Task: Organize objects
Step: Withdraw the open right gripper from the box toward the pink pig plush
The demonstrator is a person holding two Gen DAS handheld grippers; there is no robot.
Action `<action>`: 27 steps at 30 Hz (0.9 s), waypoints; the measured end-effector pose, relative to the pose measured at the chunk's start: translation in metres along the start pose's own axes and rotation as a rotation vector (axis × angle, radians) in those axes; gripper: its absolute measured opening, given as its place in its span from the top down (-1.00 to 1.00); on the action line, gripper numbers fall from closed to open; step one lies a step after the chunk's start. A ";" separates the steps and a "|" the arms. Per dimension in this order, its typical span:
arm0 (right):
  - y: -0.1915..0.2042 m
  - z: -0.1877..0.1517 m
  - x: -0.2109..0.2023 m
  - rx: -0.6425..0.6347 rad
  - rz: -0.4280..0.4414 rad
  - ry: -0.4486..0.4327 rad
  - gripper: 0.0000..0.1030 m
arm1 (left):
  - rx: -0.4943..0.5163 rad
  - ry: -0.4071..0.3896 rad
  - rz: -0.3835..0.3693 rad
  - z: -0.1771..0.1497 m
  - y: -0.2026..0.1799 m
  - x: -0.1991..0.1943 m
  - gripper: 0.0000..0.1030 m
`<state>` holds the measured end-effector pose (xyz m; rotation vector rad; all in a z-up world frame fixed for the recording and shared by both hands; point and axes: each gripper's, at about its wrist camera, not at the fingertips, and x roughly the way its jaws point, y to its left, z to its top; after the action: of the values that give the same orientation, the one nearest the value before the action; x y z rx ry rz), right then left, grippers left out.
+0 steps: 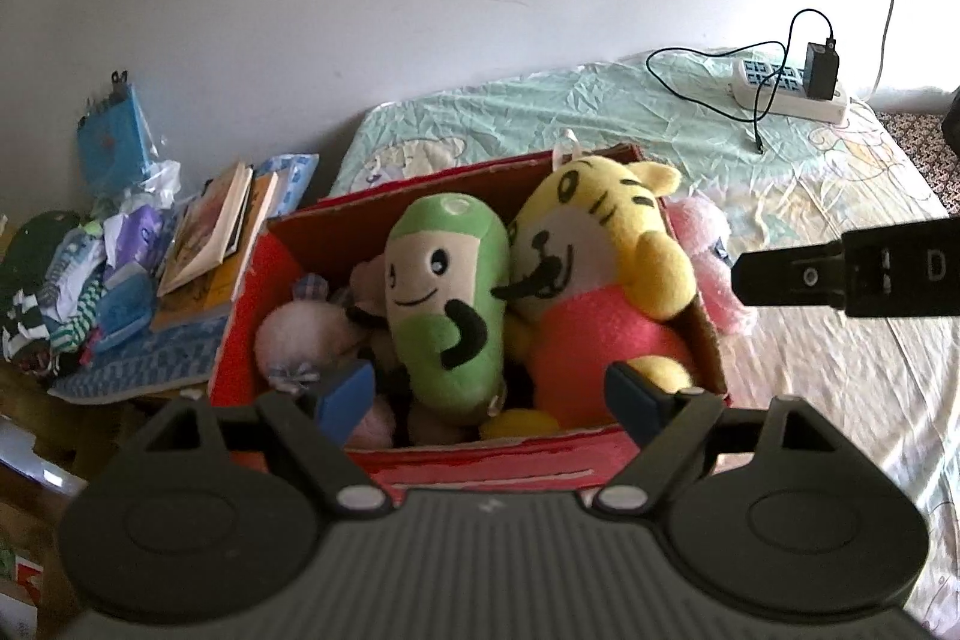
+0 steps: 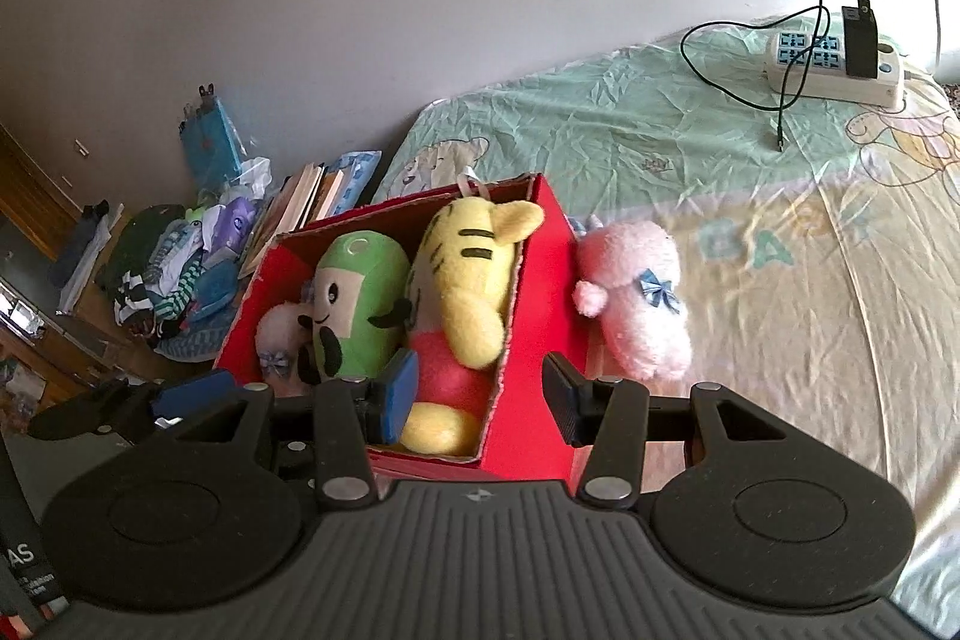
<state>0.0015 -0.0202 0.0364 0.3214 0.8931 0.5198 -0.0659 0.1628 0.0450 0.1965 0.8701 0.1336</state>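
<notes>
A red cardboard box (image 1: 480, 463) (image 2: 543, 334) stands on the bed. It holds a green plush (image 1: 444, 292) (image 2: 354, 304), a yellow tiger plush (image 1: 600, 244) (image 2: 468, 268) and a pale fluffy plush (image 1: 300, 334) (image 2: 282, 334). Outside the box's right wall a pink plush (image 2: 630, 292) (image 1: 708, 256) lies on the sheet. My left gripper (image 1: 486, 394) hovers open over the box's near side, nothing between its pads. My right gripper (image 2: 480, 394) is open too, straddling the box's right wall from above, and its finger (image 1: 780, 274) shows at the right of the left wrist view.
A white power strip (image 2: 834, 63) (image 1: 792, 93) with a black charger and cable lies at the far right of the bed. Left of the box are stacked books (image 1: 210, 232) (image 2: 300, 208) and a heap of clothes (image 1: 66, 292) (image 2: 162, 274). A wall runs behind.
</notes>
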 end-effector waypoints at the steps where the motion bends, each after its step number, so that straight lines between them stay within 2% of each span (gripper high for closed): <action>1: -0.002 0.000 0.000 0.001 0.001 0.000 0.03 | 0.002 0.001 0.003 0.000 -0.002 0.000 -0.66; 27: -0.068 0.008 -0.003 0.068 0.015 0.029 0.03 | 0.074 0.056 0.058 0.019 -0.062 0.020 -0.68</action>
<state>0.0266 -0.0788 0.0112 0.3835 0.9387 0.5095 -0.0364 0.1038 0.0276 0.2885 0.9265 0.1620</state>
